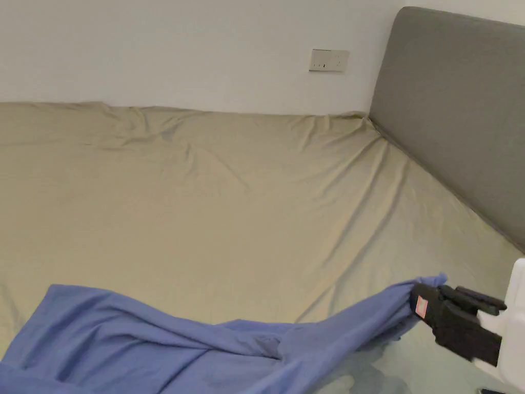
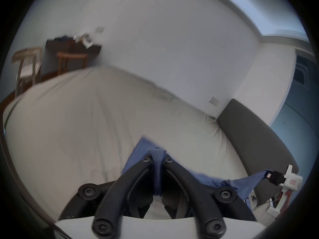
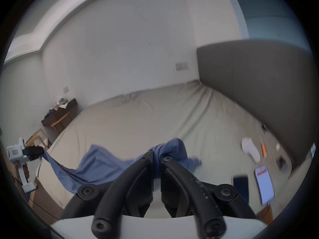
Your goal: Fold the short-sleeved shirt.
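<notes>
A blue short-sleeved shirt (image 1: 169,343) stretches across the near edge of the beige bed, sagging in the middle. At the lower right my right gripper (image 1: 418,307) is shut on one end of it, which it holds lifted off the sheet. In the right gripper view the bunched blue fabric (image 3: 165,148) is pinched between the two black jaws of the right gripper (image 3: 157,156). In the left gripper view the left gripper (image 2: 157,160) is shut on a hemmed edge of the shirt (image 2: 156,170). The right gripper (image 2: 269,175) shows far right there, pulling the cloth taut.
The beige sheet (image 1: 230,215) is wrinkled, bounded by a white wall behind and a grey headboard (image 1: 456,107) at right. Phones (image 3: 264,182) and small items lie near the headboard. A dark desk (image 2: 72,46) and wooden chair (image 2: 25,65) stand beyond the bed's foot.
</notes>
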A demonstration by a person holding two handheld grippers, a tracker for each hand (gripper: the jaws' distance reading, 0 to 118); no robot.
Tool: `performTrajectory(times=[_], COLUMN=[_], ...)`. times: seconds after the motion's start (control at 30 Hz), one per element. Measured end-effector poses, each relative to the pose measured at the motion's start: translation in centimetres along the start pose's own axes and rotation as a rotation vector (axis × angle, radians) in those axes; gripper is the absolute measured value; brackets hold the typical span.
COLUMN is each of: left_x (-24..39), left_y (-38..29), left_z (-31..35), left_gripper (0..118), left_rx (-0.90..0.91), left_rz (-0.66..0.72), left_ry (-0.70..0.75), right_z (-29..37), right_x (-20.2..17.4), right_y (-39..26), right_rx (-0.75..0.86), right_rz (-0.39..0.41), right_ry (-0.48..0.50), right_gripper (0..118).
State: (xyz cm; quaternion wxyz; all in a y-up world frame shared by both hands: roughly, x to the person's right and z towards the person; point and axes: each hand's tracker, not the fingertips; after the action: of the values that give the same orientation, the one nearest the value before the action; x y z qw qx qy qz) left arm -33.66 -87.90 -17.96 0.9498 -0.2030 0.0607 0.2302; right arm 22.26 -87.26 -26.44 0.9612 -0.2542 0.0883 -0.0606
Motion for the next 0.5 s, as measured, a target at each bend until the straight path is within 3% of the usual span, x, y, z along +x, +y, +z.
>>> performTrajectory(times=[0.17,0.5], left_x=[4.0,12.0], left_y=[10.2,30.6], left_z=[-4.5,-16.3], left_gripper=[6,6], left_rx=[0.104,0.200], left_rz=[-0.062,-0.110], left_ry=[-0.024,0.086], right_z=[-4.2,-15.6], right_x=[-0.8,-2.8], right_y=[10.8,29.4], right_rx=[0.074,0.111], right_rz=[0.004,-0.012], right_ry=[0.059,-0.034], right_gripper=[10,10])
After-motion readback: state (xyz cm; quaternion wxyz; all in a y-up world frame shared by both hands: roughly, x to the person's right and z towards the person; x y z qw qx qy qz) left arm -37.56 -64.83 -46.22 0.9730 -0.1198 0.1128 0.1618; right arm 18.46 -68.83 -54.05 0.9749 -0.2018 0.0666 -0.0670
